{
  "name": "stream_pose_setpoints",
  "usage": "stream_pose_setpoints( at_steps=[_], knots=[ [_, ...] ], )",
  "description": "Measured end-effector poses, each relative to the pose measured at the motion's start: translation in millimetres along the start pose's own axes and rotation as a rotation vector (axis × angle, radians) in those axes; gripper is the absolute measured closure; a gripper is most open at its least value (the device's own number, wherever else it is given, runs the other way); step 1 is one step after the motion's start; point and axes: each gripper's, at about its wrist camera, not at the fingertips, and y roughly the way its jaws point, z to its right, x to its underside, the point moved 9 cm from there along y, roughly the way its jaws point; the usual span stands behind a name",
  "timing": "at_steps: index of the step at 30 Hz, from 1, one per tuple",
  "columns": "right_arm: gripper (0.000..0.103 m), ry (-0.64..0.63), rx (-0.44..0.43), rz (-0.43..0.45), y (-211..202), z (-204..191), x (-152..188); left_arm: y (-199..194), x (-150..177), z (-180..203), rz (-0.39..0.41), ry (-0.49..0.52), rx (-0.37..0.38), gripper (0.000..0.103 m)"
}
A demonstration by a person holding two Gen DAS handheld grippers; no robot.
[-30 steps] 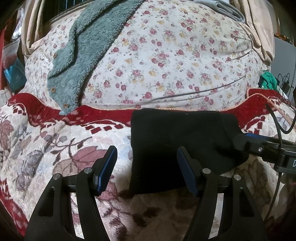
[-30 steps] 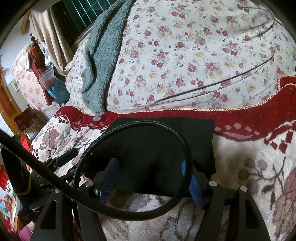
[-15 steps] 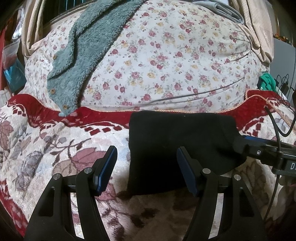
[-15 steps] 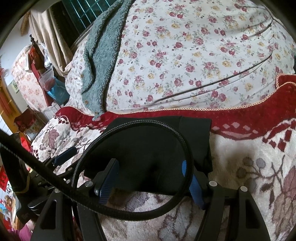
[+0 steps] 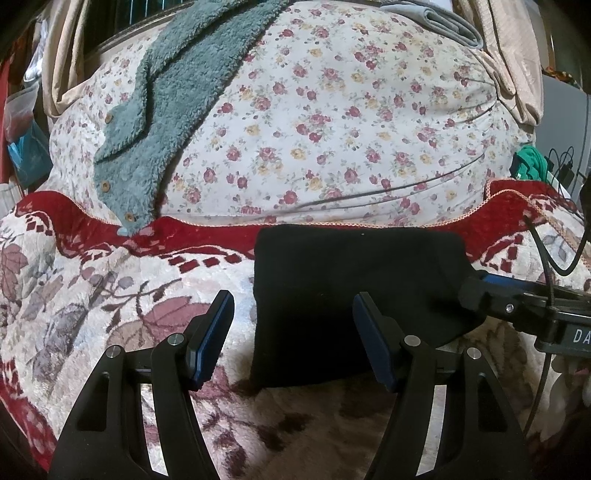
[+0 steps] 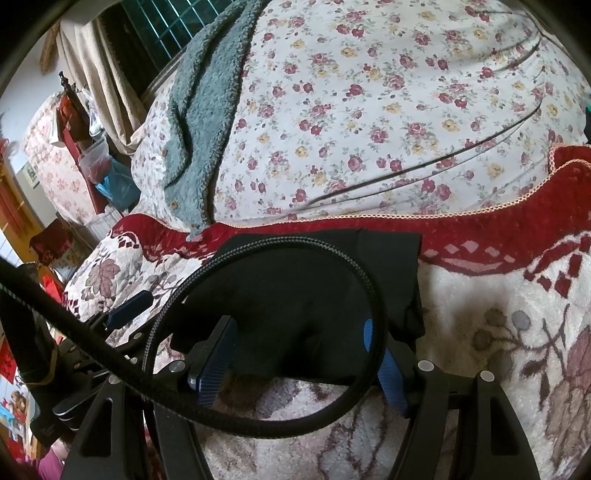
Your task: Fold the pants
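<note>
On the bed blanket [image 5: 110, 288]: lying folded, black pants [image 5: 351, 288], long axis running left-right.
Hovering with jaws wide, gripping nothing: left gripper [image 5: 291, 332], right gripper [image 6: 299, 354].

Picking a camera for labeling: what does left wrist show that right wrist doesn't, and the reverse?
Only the left wrist view shows the green cloth at the right edge, the folded grey cloth on top of the floral quilt, and the right tongs touching the pants' right edge.

Only the right wrist view shows the braided cable looped across the lens, the window grille, and the room to the left.

Both show the folded black pants, the teal fleece jacket, the blanket and open left tongs.
</note>
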Motion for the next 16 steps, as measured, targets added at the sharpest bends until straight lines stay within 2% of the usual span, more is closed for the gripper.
stream_pose_setpoints(
  at_steps=[7,13,16],
  knots=[
    [0.034,-0.009,-0.008,-0.004,0,-5,0,-1,0,-1,0.006,-0.003,0.004,0.036],
    [0.034,-0.011,-0.010,0.000,-9,-7,2,-12,-5,2,0.064,-0.007,0.007,0.036],
    [0.033,-0.014,-0.010,0.012,-18,-6,1,-15,0,8,0.043,-0.013,0.027,0.036]
  ],
)
